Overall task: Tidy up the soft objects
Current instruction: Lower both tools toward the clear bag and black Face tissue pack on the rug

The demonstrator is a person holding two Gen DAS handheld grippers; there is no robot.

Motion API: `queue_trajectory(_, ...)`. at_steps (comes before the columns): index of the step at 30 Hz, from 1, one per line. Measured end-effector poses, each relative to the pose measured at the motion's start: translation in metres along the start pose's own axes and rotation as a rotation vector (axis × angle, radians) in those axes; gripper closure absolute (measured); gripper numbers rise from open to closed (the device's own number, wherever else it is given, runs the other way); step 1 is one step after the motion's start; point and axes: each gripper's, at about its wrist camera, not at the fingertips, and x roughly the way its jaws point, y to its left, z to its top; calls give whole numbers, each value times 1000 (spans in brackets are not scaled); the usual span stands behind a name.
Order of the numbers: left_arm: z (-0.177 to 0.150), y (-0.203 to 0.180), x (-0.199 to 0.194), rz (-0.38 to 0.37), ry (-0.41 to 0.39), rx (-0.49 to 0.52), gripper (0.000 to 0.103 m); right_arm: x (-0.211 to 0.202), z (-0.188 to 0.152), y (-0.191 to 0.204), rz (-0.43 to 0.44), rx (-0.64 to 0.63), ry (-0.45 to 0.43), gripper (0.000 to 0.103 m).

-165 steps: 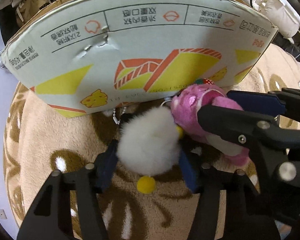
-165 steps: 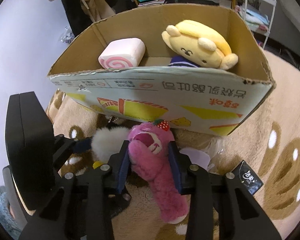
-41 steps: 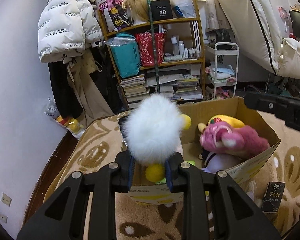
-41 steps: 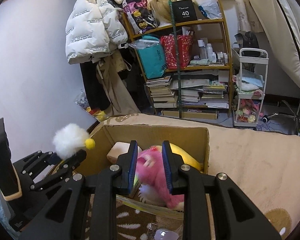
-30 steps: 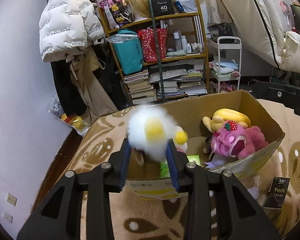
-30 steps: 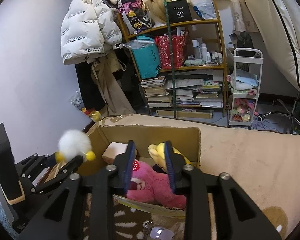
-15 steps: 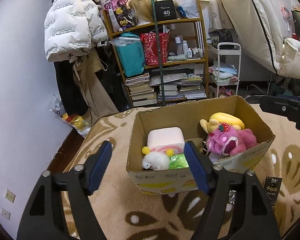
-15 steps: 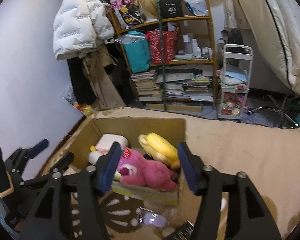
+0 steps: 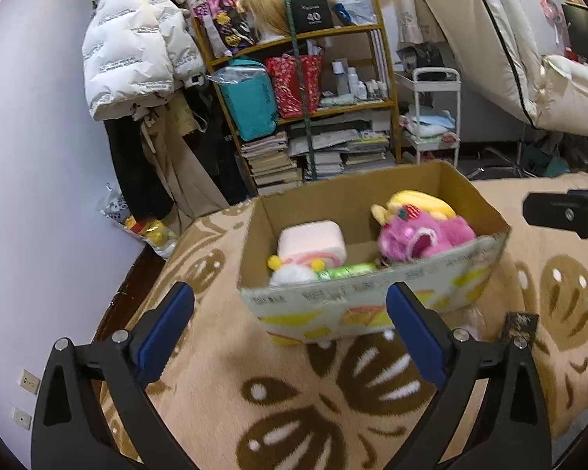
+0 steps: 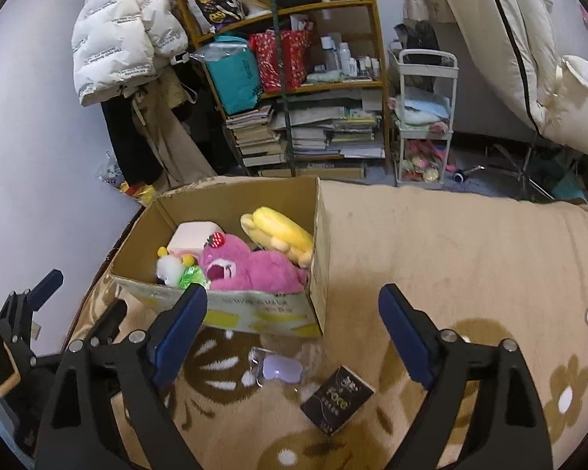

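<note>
Right tool [image 10: 292, 323] spread, empty; left tool [image 9: 290, 315] likewise. Box [image 10: 254, 307] of plush ahead-left; purple pouch [image 10: 282, 368] lies just below right tool, nearer it.

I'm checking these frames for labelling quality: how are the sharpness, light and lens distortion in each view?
Left wrist view: slight motion blur softens the cardboard box print and the pink plush; strong fisheye bending at the edges, dark corners. Right wrist view: sharper, the black packet lettering nearly readable; same barrel distortion. In both, window light washes out the top of the bookshelf; the carpet is evenly lit.
</note>
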Motion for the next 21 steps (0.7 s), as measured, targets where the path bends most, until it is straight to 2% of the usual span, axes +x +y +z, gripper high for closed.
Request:
queue_trajectory(3, -5, -8, -5, -24, 19, 20, 6, -7, -3, 4, -12, -1, -12, 0)
queue_trajectory(9, -14, -23, -16, -35, 22, 74, 5, -10, -7, 4, -54, 0, 23, 0)
queue_trajectory(16, -20, -23, -19, -72, 69, 46, 5, -9, -15, -6, -77, 51, 84, 0)
queue_trajectory(21, -26, -24, -17, -79, 98, 38, 5, -3, -25, -8, -134, 32, 156, 0)
